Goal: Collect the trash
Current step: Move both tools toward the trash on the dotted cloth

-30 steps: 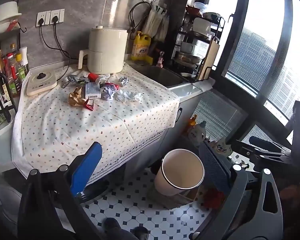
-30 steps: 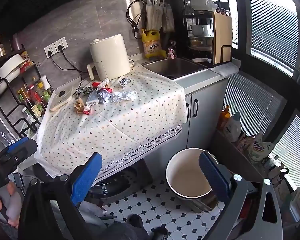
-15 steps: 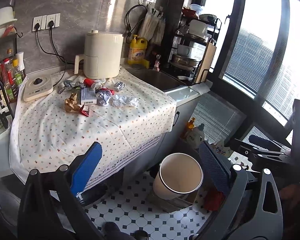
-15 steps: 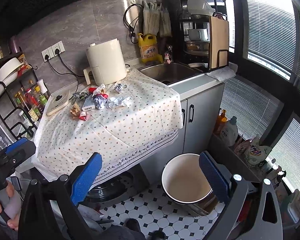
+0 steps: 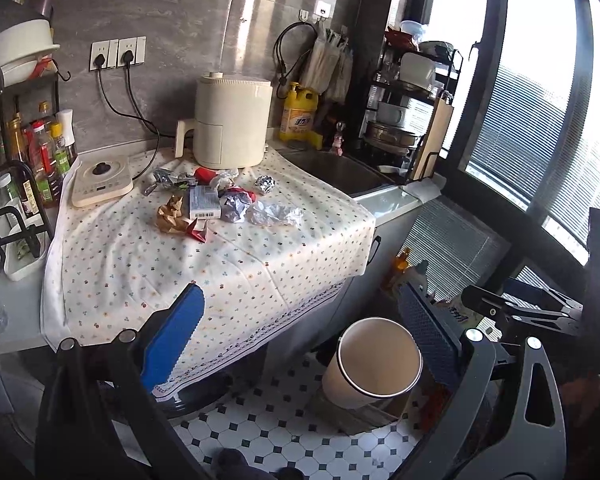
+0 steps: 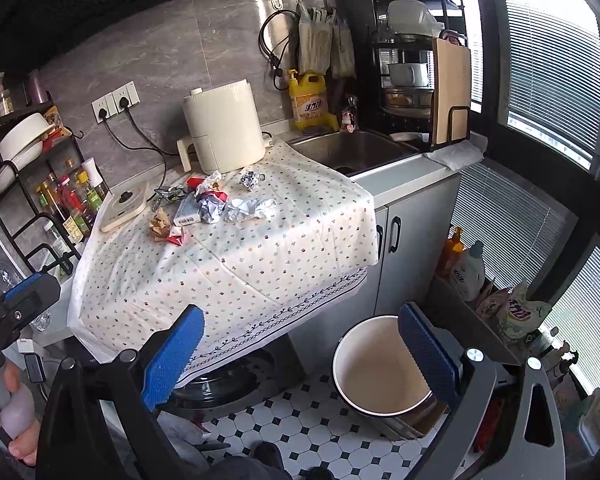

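Trash (image 5: 220, 200): heaped mid-frame on the table (image 5: 260, 264) | bin (image 5: 374, 364): floor, lower right | left hand-held gripper (image 5: 300, 340): fingers apart, empty | right hand-held gripper (image 6: 300, 350): fingers apart, empty

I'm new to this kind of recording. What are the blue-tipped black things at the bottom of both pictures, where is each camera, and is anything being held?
There is no robot. A person carries two hand-held grippers, each with a fisheye camera looking forward along its two blue-padded fingers. One picture comes from the left gripper, the other from the right gripper. Both have their jaws wide open and hold nothing. Ahead is a counter under a dotted tablecloth. On it lies a heap of trash: crumpled foil, wrappers, a small box. A cream appliance stands behind it. An empty bin stands on the tiled floor below.
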{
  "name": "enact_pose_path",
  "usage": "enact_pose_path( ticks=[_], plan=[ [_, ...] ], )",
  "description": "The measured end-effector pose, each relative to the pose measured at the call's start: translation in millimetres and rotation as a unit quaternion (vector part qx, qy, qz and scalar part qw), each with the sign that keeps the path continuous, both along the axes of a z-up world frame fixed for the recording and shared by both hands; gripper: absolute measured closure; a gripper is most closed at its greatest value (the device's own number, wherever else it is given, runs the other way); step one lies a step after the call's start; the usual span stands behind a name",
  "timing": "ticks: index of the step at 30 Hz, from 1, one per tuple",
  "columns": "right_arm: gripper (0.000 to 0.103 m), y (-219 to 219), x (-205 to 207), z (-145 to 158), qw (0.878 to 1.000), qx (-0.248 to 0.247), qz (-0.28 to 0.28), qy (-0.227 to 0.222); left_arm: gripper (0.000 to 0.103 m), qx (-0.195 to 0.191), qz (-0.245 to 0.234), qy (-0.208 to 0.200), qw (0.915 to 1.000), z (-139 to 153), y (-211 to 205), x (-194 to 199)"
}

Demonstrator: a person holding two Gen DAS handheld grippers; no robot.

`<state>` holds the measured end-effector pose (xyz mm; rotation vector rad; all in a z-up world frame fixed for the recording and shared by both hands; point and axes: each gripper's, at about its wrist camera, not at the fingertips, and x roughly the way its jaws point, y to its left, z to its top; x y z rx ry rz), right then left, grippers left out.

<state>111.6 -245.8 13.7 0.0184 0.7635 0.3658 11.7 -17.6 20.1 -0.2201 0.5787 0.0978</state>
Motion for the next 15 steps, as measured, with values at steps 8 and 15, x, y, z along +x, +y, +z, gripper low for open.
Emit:
enact_pose_path(
  ticks=[8, 15],
  plan=[
    [0.008, 1.2, 1.0, -1.8, 1.0, -0.006, -0.01, 0.0, 0.006, 0.002, 0.01, 0.001, 0.9999, 2.1, 2.6, -1.5],
    [0.008, 2.5, -1.2, 0.7, 1.0, 0.005, -0.004, -0.003, 0.006, 0.003, 0.011, 0.001, 0.9999, 3.4, 3.5, -4.0]
  ],
)
